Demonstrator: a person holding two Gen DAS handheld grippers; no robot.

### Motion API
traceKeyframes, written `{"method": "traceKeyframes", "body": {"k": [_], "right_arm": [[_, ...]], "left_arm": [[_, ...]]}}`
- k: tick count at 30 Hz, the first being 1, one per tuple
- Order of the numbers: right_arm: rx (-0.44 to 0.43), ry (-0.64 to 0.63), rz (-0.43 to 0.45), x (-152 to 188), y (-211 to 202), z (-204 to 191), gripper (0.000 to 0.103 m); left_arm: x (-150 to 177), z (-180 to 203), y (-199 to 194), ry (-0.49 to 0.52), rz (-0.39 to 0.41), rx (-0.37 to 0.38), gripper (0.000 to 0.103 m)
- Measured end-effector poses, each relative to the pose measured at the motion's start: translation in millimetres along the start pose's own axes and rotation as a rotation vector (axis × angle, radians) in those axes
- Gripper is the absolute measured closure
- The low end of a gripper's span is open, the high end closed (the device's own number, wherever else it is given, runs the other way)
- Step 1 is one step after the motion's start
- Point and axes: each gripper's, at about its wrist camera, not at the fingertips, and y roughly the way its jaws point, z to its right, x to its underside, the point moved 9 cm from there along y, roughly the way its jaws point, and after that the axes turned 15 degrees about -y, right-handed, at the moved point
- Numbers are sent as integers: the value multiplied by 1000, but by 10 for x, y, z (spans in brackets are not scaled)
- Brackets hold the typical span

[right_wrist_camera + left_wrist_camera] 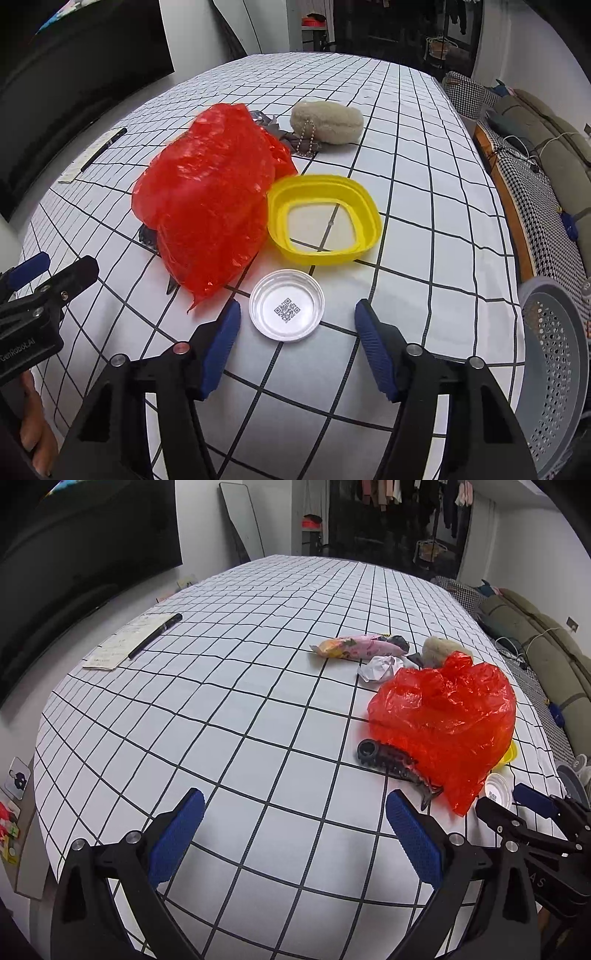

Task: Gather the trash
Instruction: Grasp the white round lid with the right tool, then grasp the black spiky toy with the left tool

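R gripper point(297, 325) wide, straddling white lid point(286, 305), empty; L gripper point(295, 819) wide, empty. Risk: shallow lid skids off pads, nudges red bag point(207, 199).

This was a lived-in home, a living room by its furnishings. A large dark television point(88, 550) filled the upper left of the frame, clothes on a rail point(413, 494) hung at the top, and an olive sofa point(546, 147) ran along the right edge. A mirror point(243, 520) leaned on the far wall beyond the grid-patterned tabletop point(258, 709), and a grey laundry basket point(554, 369) stood at the lower right.
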Motion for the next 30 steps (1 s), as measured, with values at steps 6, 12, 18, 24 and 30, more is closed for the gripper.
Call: {"method": "traceKeyframes", "body": {"k": [6, 12, 18, 24, 30], "right_arm": [[29, -41, 10, -29, 5, -56, 62], [2, -27, 30, -21, -44, -66, 64], [-15, 49, 67, 47, -222, 78, 64], [-25, 111, 85, 185, -319, 246, 64], [-32, 156, 101, 283, -385, 411, 64]], "left_arm": [[1, 10, 18, -2, -6, 8, 6], [24, 45, 26, 1, -12, 10, 6], [58, 161, 65, 5, -31, 26, 6], [89, 365, 111, 32, -47, 38, 6], [133, 571, 187, 57, -60, 31, 6]]}}
